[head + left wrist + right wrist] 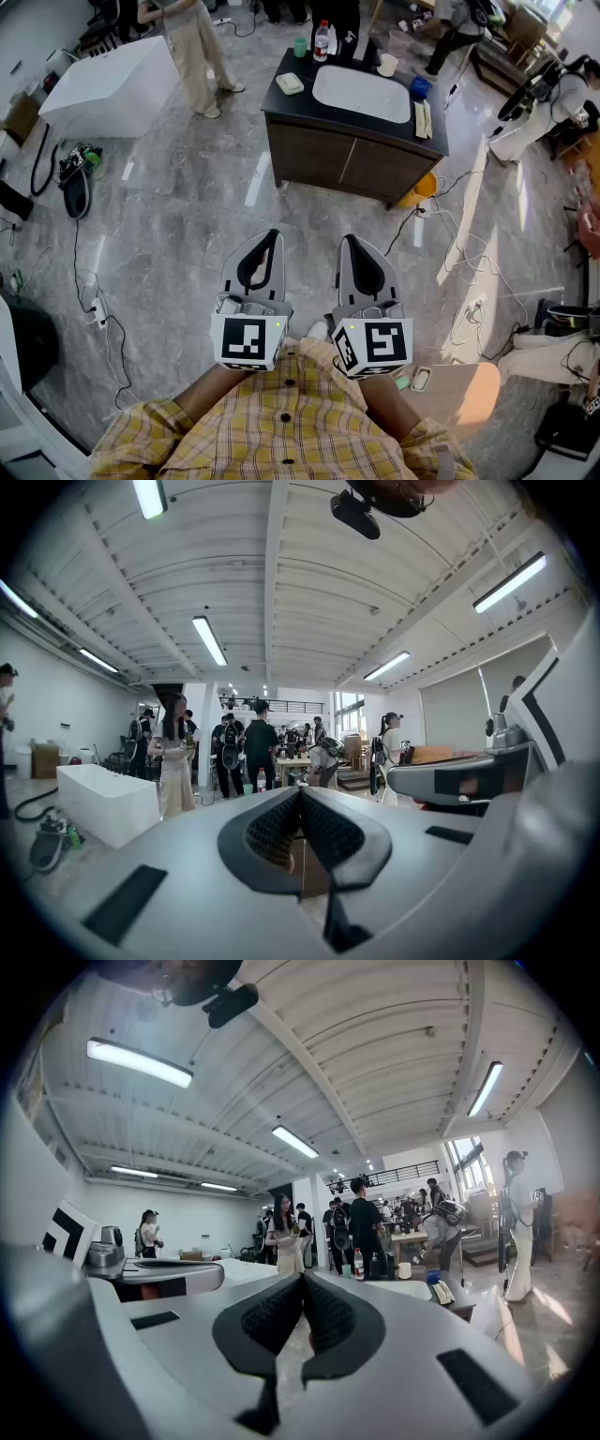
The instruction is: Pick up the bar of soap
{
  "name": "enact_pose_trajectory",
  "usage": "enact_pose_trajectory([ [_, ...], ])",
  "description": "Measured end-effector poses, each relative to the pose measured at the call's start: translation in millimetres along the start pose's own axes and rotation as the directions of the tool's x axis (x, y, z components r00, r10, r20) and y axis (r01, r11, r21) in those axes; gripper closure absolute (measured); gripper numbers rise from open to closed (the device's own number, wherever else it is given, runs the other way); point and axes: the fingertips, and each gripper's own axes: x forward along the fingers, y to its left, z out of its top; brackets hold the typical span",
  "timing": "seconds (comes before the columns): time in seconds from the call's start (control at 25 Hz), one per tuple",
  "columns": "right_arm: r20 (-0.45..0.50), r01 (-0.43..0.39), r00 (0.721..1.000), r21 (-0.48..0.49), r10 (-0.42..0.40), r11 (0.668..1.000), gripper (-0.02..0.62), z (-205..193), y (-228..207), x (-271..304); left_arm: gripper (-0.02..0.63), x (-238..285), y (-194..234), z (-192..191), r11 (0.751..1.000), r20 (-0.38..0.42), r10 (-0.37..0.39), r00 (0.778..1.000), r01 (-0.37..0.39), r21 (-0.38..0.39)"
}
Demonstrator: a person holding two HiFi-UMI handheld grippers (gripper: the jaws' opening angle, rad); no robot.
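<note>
- Head view: holding left gripper (272, 236) and right gripper (349, 240) side by side, near level, well apart from the bar of soap (290, 83) lying on the counter (289, 105).
- Left gripper view: pressing jaws together on nothing.
- Right gripper view: pressing jaws together, empty.

2 grippers (273, 233) (348, 240), 1 soap bar (290, 82), 1 btl (322, 40), 3 cups (300, 46) (387, 65) (420, 87), 1 sink (361, 94).
</note>
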Motion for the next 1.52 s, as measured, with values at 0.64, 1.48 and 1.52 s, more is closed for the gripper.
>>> enact_pose_trajectory([
  [0.64,-0.004,-0.015,1.0,-0.004,0.015,1.0,0.577,3,-9,-1,0.594,6,-8,1,1.0,-0.001,0.014,1.0,-0.014,-0.009],
  [1.48,-0.063,-0.108,0.992,0.049,0.111,0.993,0.575,-21,-83,31,0.594,70,-41,-3,0.996,-0.036,0.094,0.995,-0.094,-0.001],
  [1.52,-0.066,-0.11,0.991,0.047,0.113,0.993,0.575,-22,-84,40,0.594,79,-37,-3,0.996,-0.029,0.092,0.995,-0.093,-0.012],
])
